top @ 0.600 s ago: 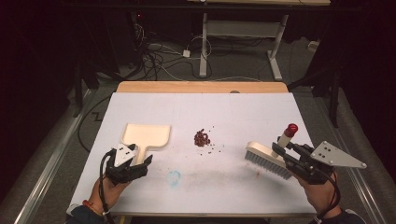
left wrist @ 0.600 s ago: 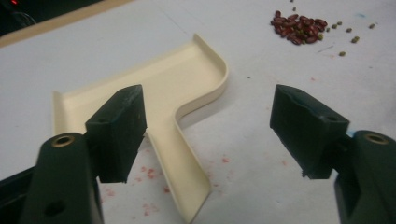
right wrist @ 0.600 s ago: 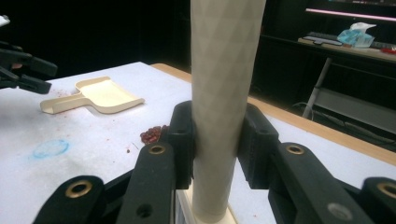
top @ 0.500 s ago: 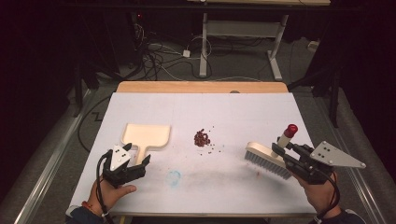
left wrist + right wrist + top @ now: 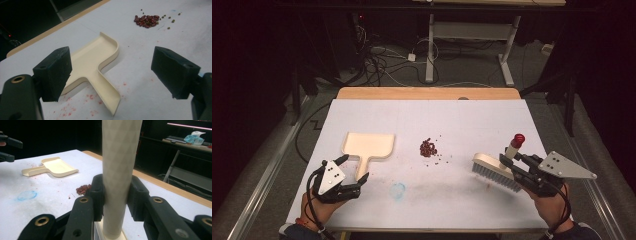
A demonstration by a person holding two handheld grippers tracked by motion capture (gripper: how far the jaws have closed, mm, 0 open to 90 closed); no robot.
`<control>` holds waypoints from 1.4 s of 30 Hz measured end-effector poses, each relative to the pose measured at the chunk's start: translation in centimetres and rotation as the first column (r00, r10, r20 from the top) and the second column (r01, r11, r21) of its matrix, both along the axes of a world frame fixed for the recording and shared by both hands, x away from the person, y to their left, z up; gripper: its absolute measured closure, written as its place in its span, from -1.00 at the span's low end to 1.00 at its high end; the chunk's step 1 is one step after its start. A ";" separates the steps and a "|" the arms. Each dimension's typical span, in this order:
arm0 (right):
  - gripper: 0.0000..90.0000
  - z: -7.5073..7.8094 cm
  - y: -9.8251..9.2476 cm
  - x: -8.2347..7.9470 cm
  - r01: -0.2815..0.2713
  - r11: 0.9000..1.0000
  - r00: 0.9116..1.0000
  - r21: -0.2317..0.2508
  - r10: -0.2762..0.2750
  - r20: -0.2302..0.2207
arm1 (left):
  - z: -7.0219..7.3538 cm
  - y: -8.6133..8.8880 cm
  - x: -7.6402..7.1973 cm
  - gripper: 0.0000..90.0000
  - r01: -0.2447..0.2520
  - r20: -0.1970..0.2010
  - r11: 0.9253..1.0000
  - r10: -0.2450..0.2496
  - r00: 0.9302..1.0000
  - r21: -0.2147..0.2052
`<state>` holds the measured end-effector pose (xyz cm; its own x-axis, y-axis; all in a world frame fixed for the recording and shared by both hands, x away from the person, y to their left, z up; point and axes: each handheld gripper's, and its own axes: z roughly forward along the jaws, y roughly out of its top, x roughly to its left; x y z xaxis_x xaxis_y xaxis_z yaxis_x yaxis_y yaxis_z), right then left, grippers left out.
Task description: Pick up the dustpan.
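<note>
Beans (image 5: 428, 148) lie between dustpan (image 5: 368, 146) and brush (image 5: 495, 170) on table (image 5: 472, 120).

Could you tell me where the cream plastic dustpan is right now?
In the high view, the cream plastic dustpan lies flat on the white table's left side, beside the red bean pile, its handle toward the open left gripper.

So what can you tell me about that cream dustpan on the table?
The cream plastic dustpan lies flat on the white table, left of the small pile of red beans. It has a shallow square tray with a raised rim and rounded corners, and a short channel-shaped handle pointing toward the person. The left hand-held gripper hovers open over the handle without touching it.
</note>
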<state>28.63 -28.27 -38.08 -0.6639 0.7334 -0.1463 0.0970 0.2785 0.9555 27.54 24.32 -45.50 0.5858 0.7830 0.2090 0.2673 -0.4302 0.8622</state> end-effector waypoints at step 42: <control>0.56 -0.4 1.4 1.3 -0.019 0.999 1.000 -0.028 0.019 -0.016 | -4.2 -0.8 9.2 0.39 -0.184 -0.409 0.983 0.172 0.896 0.011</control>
<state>29.91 -26.90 -38.50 -0.6801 0.7163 -0.1563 0.1062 0.3072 0.9457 36.74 23.53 -49.75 0.4657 0.8840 -0.0405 0.6667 -0.3204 0.6729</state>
